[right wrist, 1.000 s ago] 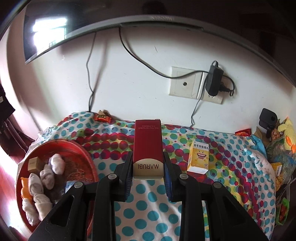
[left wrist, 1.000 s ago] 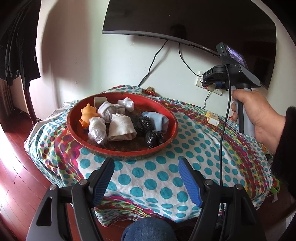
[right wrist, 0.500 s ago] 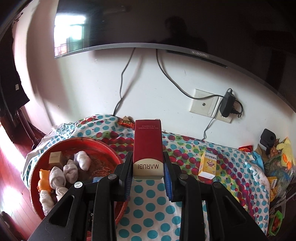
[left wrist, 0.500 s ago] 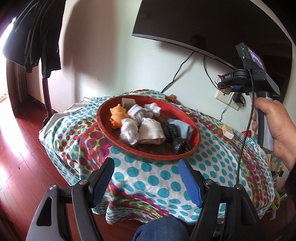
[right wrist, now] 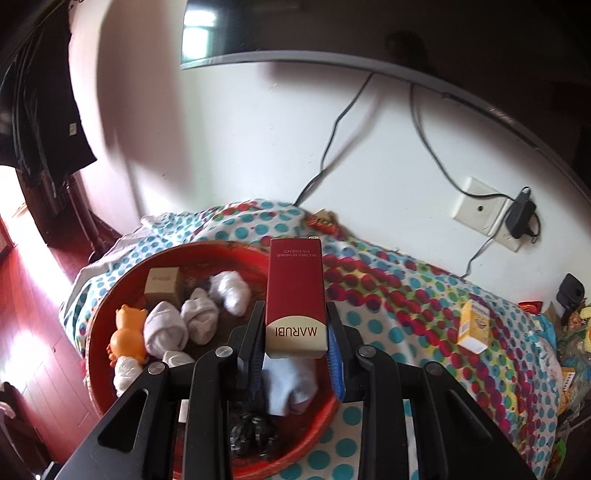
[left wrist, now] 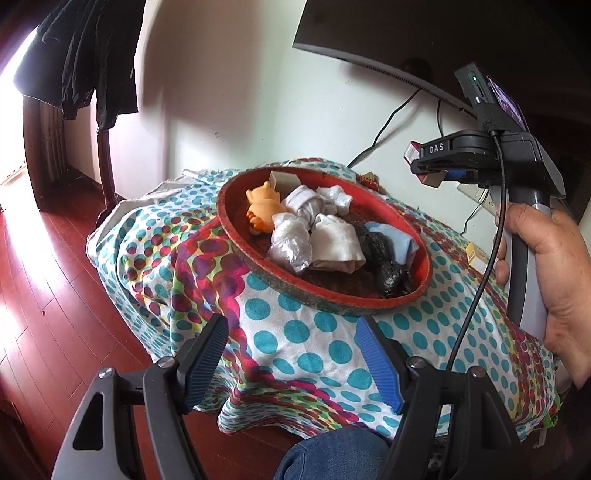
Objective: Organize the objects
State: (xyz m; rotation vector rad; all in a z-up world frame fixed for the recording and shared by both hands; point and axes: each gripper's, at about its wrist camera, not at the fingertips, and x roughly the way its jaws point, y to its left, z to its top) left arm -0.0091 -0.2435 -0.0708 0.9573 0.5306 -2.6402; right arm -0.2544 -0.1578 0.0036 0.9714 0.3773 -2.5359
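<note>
right wrist view, nearest: the right tool (right wrist: 295, 345) is clamped on a red marubi box (right wrist: 296, 295), the box standing out forward between the blue pads, its cream lower band at the grip. a second ago the box hung over bare dotted cloth with the red tray (right wrist: 96, 321) off to the left; now the tray lies directly beneath the tool, a pale blue sock (right wrist: 291, 384) just under the box. this suggests the carry phase is nearly complete and release into the tray is the likely next step.

left wrist view, nearest: the left tool (left wrist: 291, 360) stands wide open with nothing between its fingers (left wrist: 205, 354), short of the tray rim and over the table (left wrist: 280, 343) edge. the tray has shifted rightward and upward in this view over the last second. the person's right hand (left wrist: 546, 258) is at the right edge.

middle distance: the tray holds rolled white socks (right wrist: 162, 328), an orange toy (right wrist: 127, 332), a small tan box (right wrist: 162, 282) and black bundles (left wrist: 384, 273).

farther: a yellow box (right wrist: 472, 325) remains on the cloth, well apart from the tray, probably a later item to gather. beyond, wall sockets (right wrist: 480, 208) and a dark screen (right wrist: 406, 33).
</note>
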